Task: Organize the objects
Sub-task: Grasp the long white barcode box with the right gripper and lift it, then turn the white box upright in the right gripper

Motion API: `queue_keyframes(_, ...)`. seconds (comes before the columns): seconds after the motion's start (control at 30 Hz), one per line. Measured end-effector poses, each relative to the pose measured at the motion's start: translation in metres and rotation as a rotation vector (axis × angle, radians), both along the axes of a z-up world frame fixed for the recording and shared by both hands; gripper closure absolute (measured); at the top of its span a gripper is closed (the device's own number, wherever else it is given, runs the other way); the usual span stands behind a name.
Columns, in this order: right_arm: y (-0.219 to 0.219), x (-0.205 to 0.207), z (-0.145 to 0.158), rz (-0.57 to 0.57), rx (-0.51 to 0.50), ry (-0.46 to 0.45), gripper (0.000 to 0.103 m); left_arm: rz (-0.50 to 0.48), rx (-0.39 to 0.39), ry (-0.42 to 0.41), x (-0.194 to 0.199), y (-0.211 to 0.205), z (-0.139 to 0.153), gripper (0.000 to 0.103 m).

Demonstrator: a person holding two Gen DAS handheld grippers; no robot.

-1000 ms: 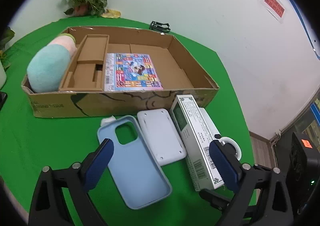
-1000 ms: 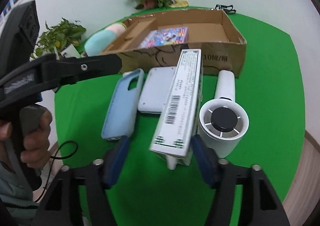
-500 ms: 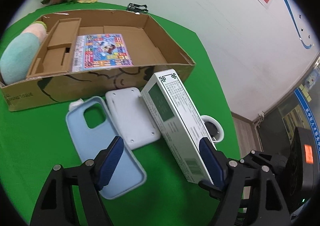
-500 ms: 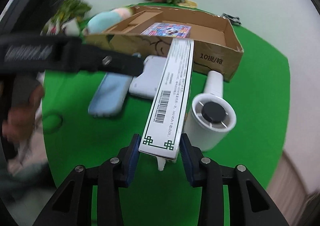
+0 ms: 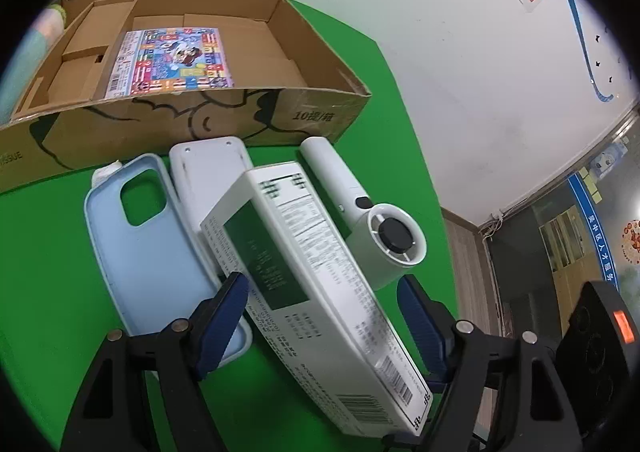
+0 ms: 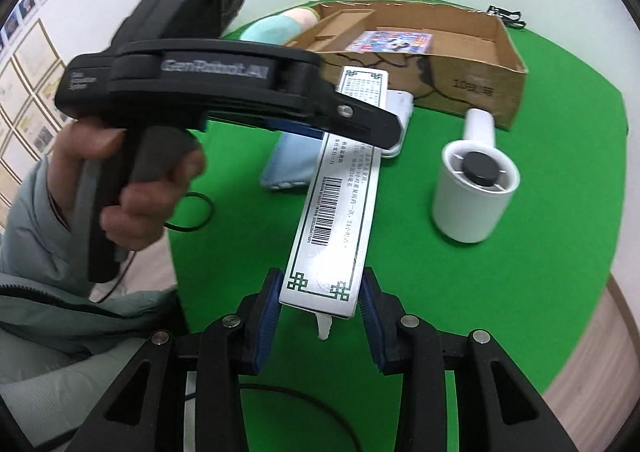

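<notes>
A long white carton with green print (image 5: pixel 304 276) hangs tilted above the green table, its barcode end clamped between the pads of my right gripper (image 6: pixel 320 312), which is shut on it. My left gripper (image 5: pixel 320 320) straddles the carton's middle and its jaws are closing; the left pad lies close to the carton's side, and a gap shows on the right side. In the right wrist view the left gripper (image 6: pixel 352 132) crosses over the carton (image 6: pixel 340 204), held by a person's hand (image 6: pixel 132 180).
On the table lie a pale blue phone case (image 5: pixel 152 252), a flat white device (image 5: pixel 208 176) and a white handheld fan (image 5: pixel 384 244). Behind them stands an open cardboard tray (image 5: pixel 200 124) holding a colourful booklet (image 5: pixel 172 60), cardboard inserts and a teal-pink plush (image 6: pixel 280 28).
My right gripper closed on the carton's end and lifted it off the table. My left gripper moved in around the carton and its jaws narrowed.
</notes>
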State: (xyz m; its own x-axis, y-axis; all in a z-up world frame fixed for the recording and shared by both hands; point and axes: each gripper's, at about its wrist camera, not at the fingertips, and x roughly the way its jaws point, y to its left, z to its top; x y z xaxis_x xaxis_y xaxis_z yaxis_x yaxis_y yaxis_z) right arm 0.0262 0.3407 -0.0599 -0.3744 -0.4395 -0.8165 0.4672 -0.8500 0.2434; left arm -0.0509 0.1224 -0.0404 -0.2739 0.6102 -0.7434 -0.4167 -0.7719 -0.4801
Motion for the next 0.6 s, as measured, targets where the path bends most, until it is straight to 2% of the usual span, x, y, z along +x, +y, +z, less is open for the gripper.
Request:
queue_keyframes(0.07,0.008,-0.007,-0.005,-0.021,-0.099,-0.072,0.067,0.008,0.013,-0.021,0.000,-0.004,-0.003,0.034)
queue_keyframes(0.17,0.031,-0.019,-0.023,-0.076,-0.292,-0.219,0.069,0.020,0.004,-0.041,-0.001,-0.009,-0.007,0.035)
queue_keyframes(0.27,0.052,-0.024,-0.037,-0.127,-0.358,-0.297,0.067,0.012,0.001,-0.048,-0.001,-0.005,-0.009,0.033)
queue_keyframes(0.3,0.052,-0.023,-0.035,-0.123,-0.338,-0.292,0.063,0.008,-0.005,-0.043,-0.001,-0.003,-0.008,0.033)
queue_keyframes(0.33,0.052,-0.022,-0.031,-0.122,-0.305,-0.276,0.054,0.003,-0.015,-0.037,-0.001,0.000,-0.007,0.033)
queue_keyframes(0.37,0.050,-0.020,-0.027,-0.126,-0.256,-0.257,0.043,-0.002,-0.020,-0.031,0.000,0.002,-0.006,0.034)
queue_keyframes(0.43,0.046,-0.014,-0.014,-0.139,-0.129,-0.190,0.033,-0.001,-0.022,-0.030,0.001,0.001,-0.005,0.034)
queue_keyframes(0.53,0.037,-0.001,0.011,-0.134,0.003,-0.049,0.031,0.012,-0.003,-0.045,-0.002,-0.003,-0.006,0.034)
queue_keyframes(0.6,0.026,0.005,0.026,-0.131,0.071,0.043,0.024,0.014,0.016,-0.067,-0.004,-0.004,-0.009,0.034)
